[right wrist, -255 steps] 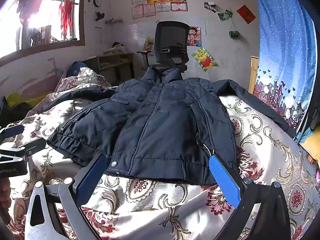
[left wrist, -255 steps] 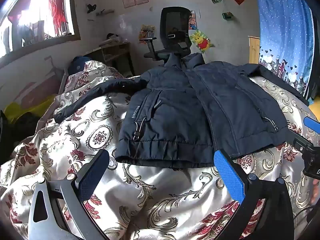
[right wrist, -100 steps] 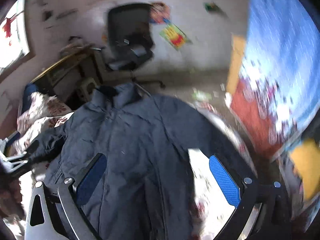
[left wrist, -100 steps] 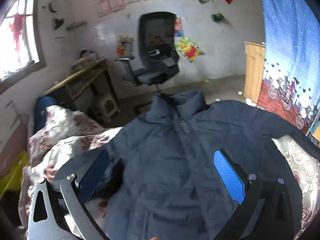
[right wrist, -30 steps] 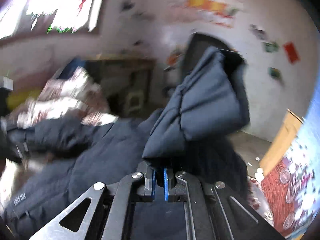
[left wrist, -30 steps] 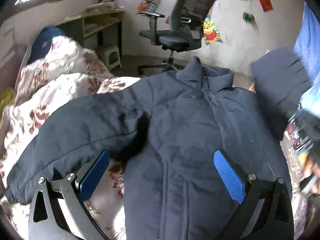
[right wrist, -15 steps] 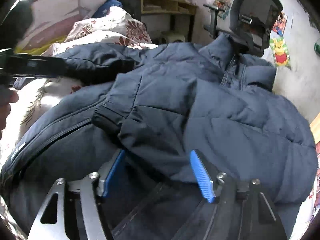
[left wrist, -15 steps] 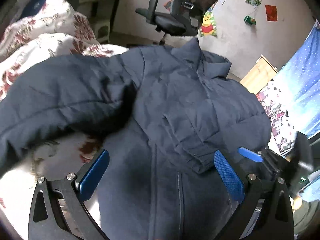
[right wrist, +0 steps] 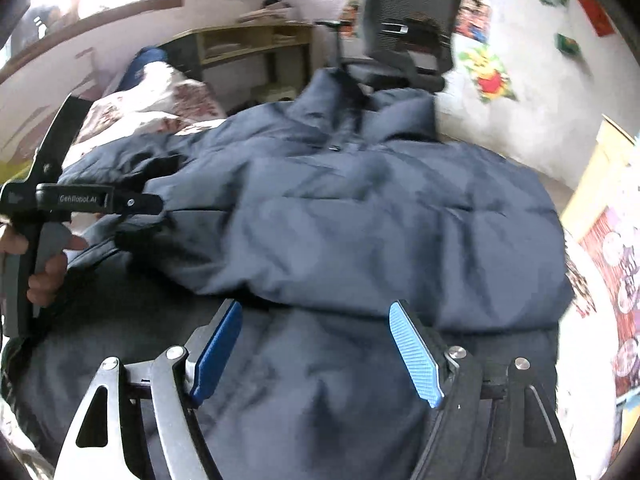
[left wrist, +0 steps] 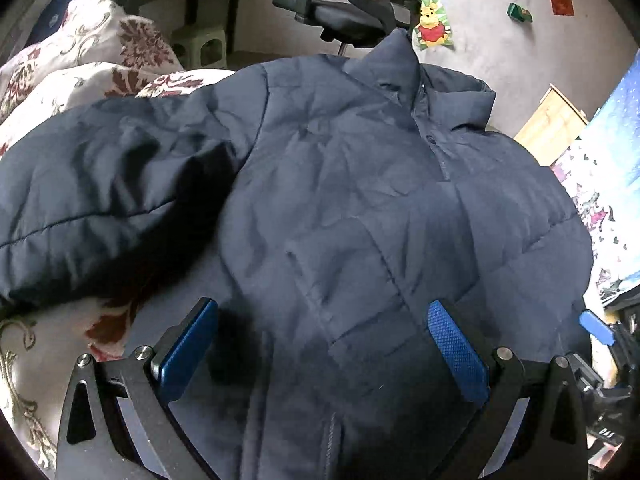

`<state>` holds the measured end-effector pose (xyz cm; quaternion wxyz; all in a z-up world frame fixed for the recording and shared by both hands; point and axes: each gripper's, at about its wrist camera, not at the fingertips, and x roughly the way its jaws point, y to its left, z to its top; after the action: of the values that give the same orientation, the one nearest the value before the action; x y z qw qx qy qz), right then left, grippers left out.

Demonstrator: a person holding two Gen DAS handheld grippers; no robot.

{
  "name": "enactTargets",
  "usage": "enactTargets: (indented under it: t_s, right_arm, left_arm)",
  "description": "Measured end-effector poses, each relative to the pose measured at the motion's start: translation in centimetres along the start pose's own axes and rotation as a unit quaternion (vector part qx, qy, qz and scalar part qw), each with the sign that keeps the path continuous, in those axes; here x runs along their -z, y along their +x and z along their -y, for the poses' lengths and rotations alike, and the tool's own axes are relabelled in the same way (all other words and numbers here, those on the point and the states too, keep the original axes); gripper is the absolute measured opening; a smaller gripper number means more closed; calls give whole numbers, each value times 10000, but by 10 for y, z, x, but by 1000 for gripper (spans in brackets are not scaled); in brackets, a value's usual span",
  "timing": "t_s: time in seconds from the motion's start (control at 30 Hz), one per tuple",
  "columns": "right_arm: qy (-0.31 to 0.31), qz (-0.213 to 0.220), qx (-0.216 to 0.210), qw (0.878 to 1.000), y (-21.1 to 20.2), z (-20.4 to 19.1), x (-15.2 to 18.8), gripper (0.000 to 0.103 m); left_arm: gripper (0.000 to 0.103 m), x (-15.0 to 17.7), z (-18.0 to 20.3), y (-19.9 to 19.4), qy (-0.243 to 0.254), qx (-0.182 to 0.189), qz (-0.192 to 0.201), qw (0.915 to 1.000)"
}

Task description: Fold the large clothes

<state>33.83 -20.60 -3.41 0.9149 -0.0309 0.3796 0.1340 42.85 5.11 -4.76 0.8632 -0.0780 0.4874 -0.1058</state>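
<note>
While most folds remain undone, findings stand thus:
Bed (left wrist: 52, 92): carries the jacket.
Jacket (left wrist: 360, 200): right sleeve (right wrist: 320, 248) lies across chest; left sleeve (left wrist: 100, 200) still spread — remaining.
Left gripper (left wrist: 322, 344): fingers apart, empty.
Right gripper (right wrist: 316, 344): released — nothing held.

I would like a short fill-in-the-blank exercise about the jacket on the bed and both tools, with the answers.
1. The dark navy padded jacket lies on a floral ____.
2. One sleeve is folded ____ the jacket's front.
3. The left tool and right tool are both ____.
4. Behind the collar stands a black office ____.

Answers: bedspread; across; open; chair
</note>
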Motion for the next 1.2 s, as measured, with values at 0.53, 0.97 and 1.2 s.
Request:
enactTargets:
  t_s: [0.53, 0.97, 1.2]
  right_arm:
    - [434, 445, 367, 9974, -13, 27, -6, 75]
    - [558, 218, 334, 9976, 50, 17, -50, 75]
    - [204, -42, 688, 9974, 81, 7, -43, 77]
  left_arm:
    - [4, -27, 30, -29, 726, -770, 1099, 9883]
    - [4, -26, 7, 18, 1149, -1800, 775, 9738]
    - [5, -20, -13, 37, 908, -1616, 462, 9816]
